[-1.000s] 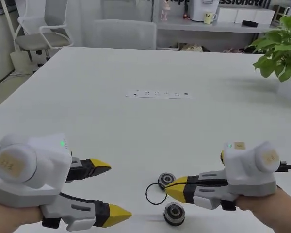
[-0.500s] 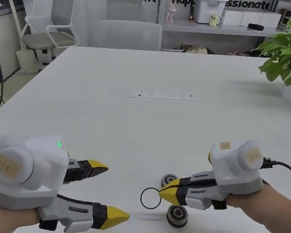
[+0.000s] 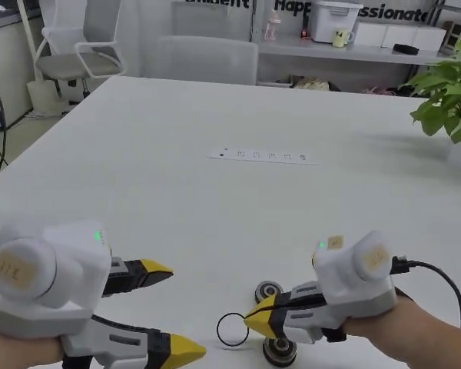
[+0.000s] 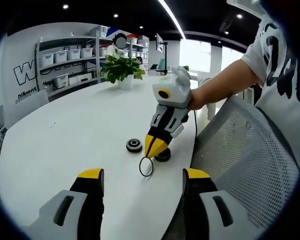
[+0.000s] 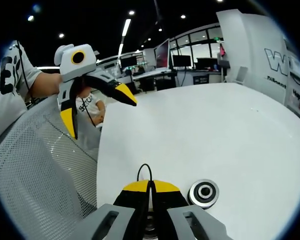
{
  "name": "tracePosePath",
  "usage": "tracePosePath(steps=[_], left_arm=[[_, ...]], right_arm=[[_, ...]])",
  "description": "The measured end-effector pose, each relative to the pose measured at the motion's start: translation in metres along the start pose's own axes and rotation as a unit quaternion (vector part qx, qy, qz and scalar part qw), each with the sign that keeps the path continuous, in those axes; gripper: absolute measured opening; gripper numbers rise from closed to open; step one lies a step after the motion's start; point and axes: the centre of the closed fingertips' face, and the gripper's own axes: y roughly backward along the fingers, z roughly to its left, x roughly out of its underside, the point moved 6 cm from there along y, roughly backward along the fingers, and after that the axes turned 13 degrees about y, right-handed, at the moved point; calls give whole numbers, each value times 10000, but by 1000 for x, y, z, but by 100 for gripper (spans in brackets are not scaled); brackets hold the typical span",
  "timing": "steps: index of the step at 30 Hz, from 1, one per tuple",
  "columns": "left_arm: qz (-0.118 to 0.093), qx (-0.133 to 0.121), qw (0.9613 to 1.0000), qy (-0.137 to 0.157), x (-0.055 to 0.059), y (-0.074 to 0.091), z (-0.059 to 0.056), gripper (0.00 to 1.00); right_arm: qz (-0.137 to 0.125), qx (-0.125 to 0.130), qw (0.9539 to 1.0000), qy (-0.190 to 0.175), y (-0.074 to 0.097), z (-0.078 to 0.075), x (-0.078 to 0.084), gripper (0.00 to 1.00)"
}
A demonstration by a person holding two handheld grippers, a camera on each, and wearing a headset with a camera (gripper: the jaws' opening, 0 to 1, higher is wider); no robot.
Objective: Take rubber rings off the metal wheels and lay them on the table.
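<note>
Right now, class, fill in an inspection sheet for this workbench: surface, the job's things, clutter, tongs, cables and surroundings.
Surface: white table, smooth and plain.
Job's things: far wheel and near wheel lie close together near the front edge; rubber ring is off them, to their left.
Clutter: socket strip mid-table; potted plant at the right.
Tongs: left tongs open, holding nothing; right tongs shut on the ring's edge.
Cables: black cable runs from the right tongs.
Surroundings: office chairs and a shelf with boxes beyond the table.
</note>
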Motion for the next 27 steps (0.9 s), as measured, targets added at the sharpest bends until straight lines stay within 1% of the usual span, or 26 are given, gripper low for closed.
tracePosePath(steps=[15,21,27], left_arm=[[61,4,10000,-14,2,0,0,62],[81,-5,10000,-16,3,1,1,62],[117,-7,9999,-21,4,1,1,62]], right_arm=[[103,22,9998,147,-4,0,1,0],[152,37,9997,164,-2,1,3,6],[80,95,9999,86,1,-1,3,11]])
